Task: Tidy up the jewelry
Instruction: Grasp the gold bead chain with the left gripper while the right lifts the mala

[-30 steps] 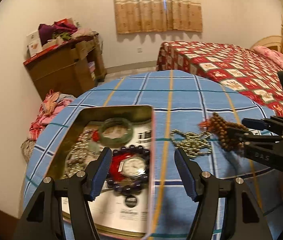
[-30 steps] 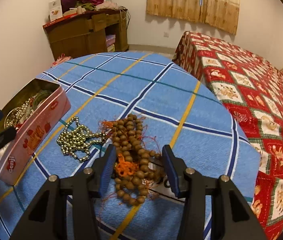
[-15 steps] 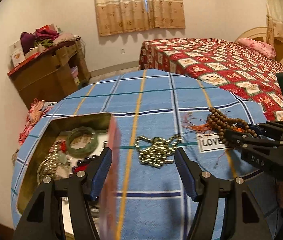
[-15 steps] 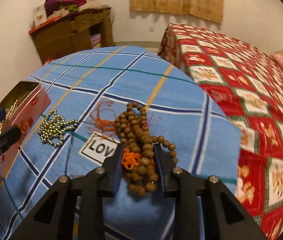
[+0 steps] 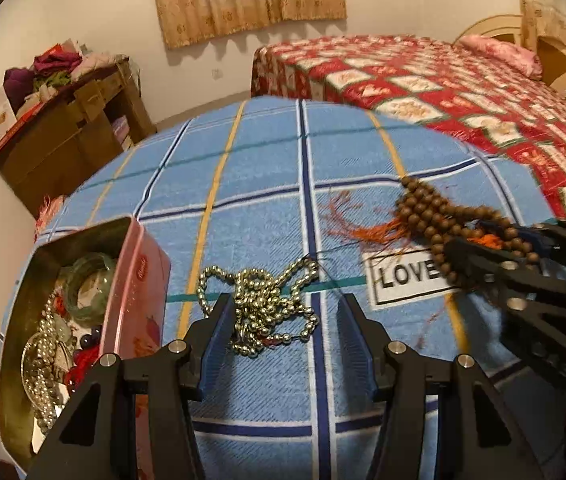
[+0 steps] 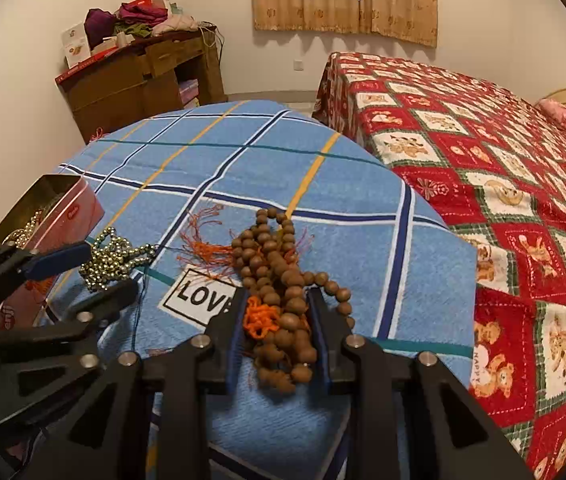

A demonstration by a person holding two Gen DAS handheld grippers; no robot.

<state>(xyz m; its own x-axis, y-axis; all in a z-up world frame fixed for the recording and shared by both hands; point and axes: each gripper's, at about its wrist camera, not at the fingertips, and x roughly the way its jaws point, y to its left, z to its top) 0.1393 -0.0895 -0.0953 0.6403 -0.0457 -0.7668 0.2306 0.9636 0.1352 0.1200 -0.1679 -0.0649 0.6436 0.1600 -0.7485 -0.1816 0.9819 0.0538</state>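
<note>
Partly hidden by the right gripper (image 6: pixel 275 330), the wooden beads (image 6: pixel 279 276) and their orange tassel sit clamped between its pads on the blue checked cloth (image 5: pixel 259 184). Beside them, the left gripper (image 5: pixel 283 320) is closing around the tangled metal chain (image 5: pixel 265 308), pads not yet touching. Left, the pink tin (image 5: pixel 139 292) is cut off, its contents jumbled.
</note>
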